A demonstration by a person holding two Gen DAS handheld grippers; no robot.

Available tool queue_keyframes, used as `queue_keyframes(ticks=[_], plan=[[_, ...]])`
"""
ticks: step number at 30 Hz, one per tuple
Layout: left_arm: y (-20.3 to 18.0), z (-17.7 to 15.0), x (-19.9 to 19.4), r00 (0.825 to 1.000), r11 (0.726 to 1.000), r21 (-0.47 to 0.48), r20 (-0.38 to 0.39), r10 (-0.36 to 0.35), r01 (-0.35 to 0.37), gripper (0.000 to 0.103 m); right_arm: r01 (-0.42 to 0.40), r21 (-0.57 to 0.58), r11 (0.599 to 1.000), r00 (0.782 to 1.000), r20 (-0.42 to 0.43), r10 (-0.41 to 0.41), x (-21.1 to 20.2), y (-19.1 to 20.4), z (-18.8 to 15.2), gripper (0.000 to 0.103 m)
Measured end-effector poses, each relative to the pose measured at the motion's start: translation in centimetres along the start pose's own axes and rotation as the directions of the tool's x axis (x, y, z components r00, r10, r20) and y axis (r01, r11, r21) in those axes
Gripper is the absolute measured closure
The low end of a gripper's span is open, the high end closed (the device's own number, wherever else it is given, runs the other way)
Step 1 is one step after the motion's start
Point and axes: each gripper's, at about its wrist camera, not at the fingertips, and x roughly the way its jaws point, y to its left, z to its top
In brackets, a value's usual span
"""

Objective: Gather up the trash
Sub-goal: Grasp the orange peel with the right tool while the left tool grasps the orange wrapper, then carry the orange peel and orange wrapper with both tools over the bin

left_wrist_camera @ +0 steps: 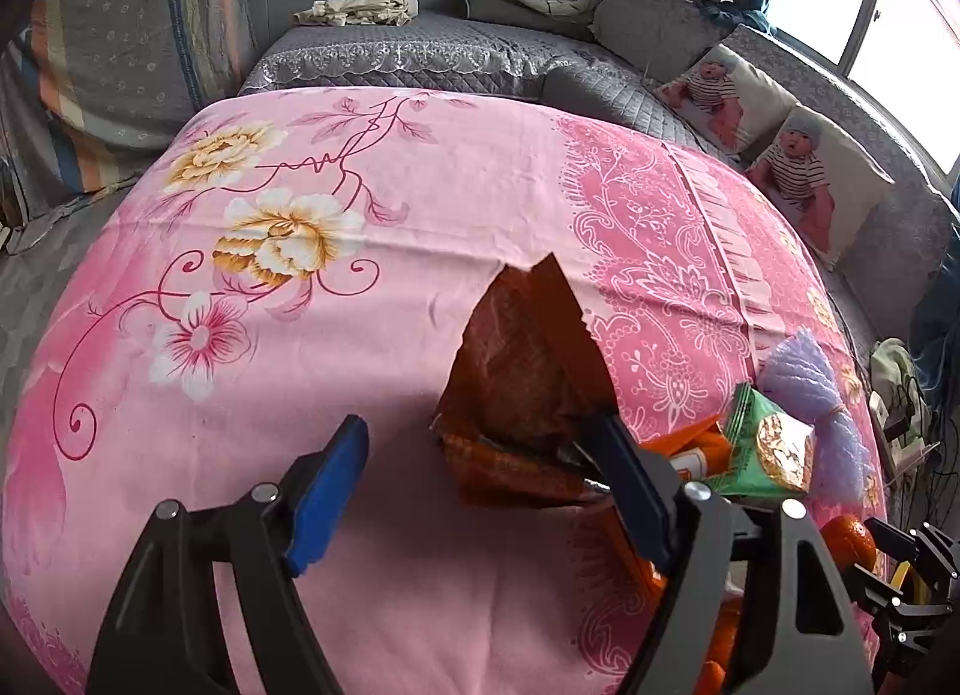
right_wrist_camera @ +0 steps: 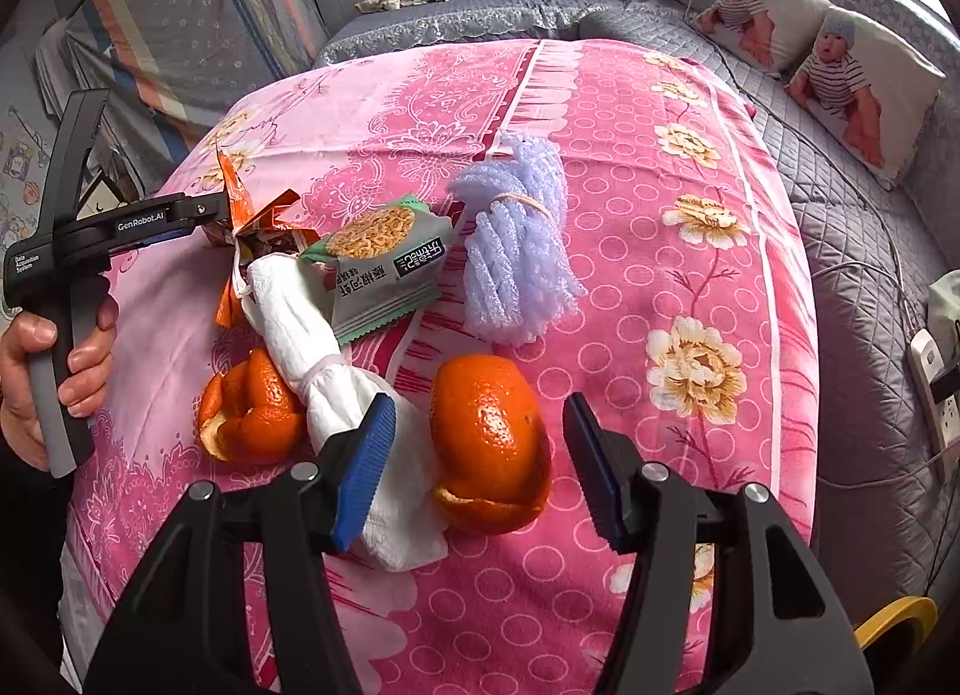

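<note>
Orange wrapper (left_wrist_camera: 528, 371) against open left gripper (left_wrist_camera: 480, 485), pink cloth (left_wrist_camera: 360, 215) beneath

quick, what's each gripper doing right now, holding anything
left gripper: open, orange wrapper between its jaws, not clamped.
right gripper: open, holding nothing, orange peel between its jaws.

Pink floral bedspread (left_wrist_camera: 372, 227), grey quilted sofa (left_wrist_camera: 420, 50), two baby-print cushions (right_wrist_camera: 840, 65), power strip (right_wrist_camera: 936, 389)

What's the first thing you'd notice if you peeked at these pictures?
Probably the big pink flowered cloth that covers the table. Next, the bright orange peel near the front, between the right gripper's open jaws, with a fluffy purple bundle behind it. On the left lies a crumpled orange wrapper.
</note>
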Motion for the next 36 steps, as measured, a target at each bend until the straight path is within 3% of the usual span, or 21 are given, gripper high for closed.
queue_keyframes(ticks=[1,3,7,10,17,26,36], plan=[[-0.3,0.1,0.1,1.0,1.0,0.007,0.001,-0.002,0.002,0.038,-0.004,0.004,1.0,1.0,-0.005,0.004,0.2,-0.1,0.0,0.049],[-1.0,0.3,0.3,1.0,1.0,0.025,0.003,0.002,-0.002,0.053,-0.011,0.012,1.0,1.0,-0.012,0.011,0.4,-0.3,0.0,0.049],[-2.4,0.3,0.3,0.998,0.996,0.073,0.031,0.053,-0.055,0.06,-0.029,0.022,0.999,0.999,-0.026,0.03,0.8,-0.5,-0.2,0.055],[-2.5,0.4,0.2,0.997,0.995,0.081,0.043,0.059,-0.062,0.064,-0.017,0.029,0.999,1.0,-0.02,0.018,0.9,-0.7,-0.2,0.064],[-2.1,0.1,-0.3,0.997,0.996,0.068,0.052,0.058,-0.061,0.073,-0.023,0.033,0.999,1.0,-0.015,0.024,0.7,-1.1,-0.3,0.071],[-0.5,-0.5,-2.2,0.996,0.998,0.043,0.069,0.049,-0.052,0.074,0.015,0.002,1.0,1.0,0.021,-0.015,-1.1,-0.1,-0.5,0.072],[1.9,-2.5,-6.9,0.995,1.0,0.011,0.1,0.006,-0.007,0.075,0.001,-0.049,0.999,0.999,0.042,0.001,-3.2,2.0,-1.3,0.072]])
